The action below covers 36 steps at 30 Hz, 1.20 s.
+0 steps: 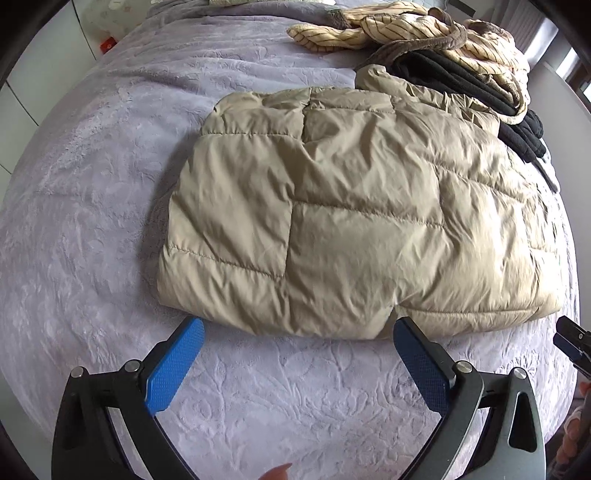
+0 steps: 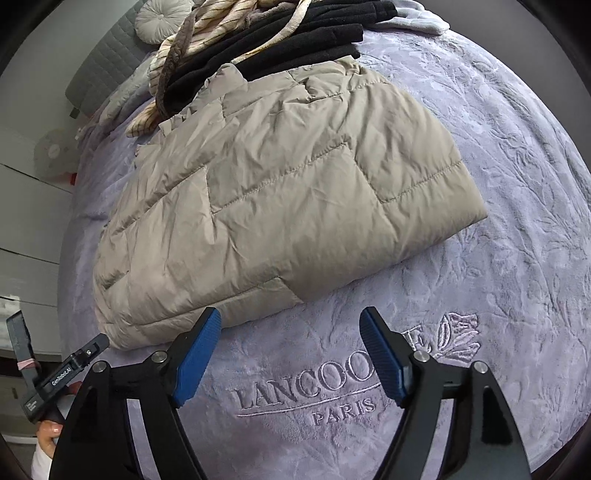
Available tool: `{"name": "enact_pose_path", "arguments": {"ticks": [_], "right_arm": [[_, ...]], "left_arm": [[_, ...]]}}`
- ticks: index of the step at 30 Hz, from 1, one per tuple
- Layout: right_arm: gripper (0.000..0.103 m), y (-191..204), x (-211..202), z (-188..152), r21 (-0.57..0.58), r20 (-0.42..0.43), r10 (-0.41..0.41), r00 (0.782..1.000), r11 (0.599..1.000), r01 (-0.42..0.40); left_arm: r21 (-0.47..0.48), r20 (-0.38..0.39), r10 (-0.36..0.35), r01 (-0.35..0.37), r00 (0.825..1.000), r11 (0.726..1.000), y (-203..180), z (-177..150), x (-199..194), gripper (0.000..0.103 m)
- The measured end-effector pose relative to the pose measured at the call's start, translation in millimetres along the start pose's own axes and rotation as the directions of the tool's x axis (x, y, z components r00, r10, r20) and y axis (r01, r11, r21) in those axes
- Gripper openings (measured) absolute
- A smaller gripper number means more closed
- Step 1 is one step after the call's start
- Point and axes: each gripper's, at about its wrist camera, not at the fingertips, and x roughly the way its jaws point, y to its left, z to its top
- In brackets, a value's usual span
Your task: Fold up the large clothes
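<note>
Hovering beside folded jacket | left gripper jaws wide, empty | right gripper jaws wide, empty

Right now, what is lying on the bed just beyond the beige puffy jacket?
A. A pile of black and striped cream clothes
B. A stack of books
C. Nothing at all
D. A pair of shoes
A: behind the folded beige jacket, a heap of black clothes tangled with a striped cream garment sits on the lilac bedspread.
</note>
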Motion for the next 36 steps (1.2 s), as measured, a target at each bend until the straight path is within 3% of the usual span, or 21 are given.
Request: {"name": "enact_pose_path", "arguments": {"ticks": [1,2,4,6,14,20,22,28,36], "right_arm": [[0.083,0,1,-2,0.003,-0.006,0.006,1.000,1.000,-0.006],[0.091,0,2,-2,0.004,-0.011,0.010,1.000,1.000,-0.010],[0.092,1,2,-5,0.003,-0.002,0.014,1.000,1.000,-0.014],[0.103,2,2,-8,-0.002,0.009,0.017,1.000,1.000,-0.017],[0.103,-10,4,-11,0.085,0.029,0.091,0.995,0.992,-0.093],[0.103,-30,15,-11,0.173,-0.021,0.160,0.987,0.973,-0.154],[0.103,-39,21,-12,0.219,-0.039,0.200,0.979,0.958,-0.187],[0.103,-70,35,-16,0.396,-0.024,0.340,0.940,0.867,-0.303],[0.103,-94,53,-8,0.497,0.038,0.423,0.905,0.778,-0.385]], "left_arm": [[0.003,-0.001,0.002,-0.002,1.000,1.000,0,0,0,0.103],[0.005,-0.002,0.003,-0.003,1.000,1.000,-1,-1,0,0.103],[0.008,-0.004,0.005,-0.005,1.000,1.000,-1,-2,0,0.103],[0.007,-0.007,0.009,-0.009,1.000,1.000,-1,-3,1,0.103],[-0.002,-0.032,0.010,-0.010,0.999,1.000,4,-12,8,0.103],[-0.100,-0.078,-0.056,0.048,0.995,0.994,32,-20,28,0.103],[-0.145,-0.098,-0.135,0.120,0.986,0.982,41,-22,36,0.103],[-0.346,-0.068,-0.340,0.298,0.938,0.890,73,-30,48,0.103],[-0.424,0.006,-0.447,0.407,0.895,0.809,91,-24,72,0.103]]}}
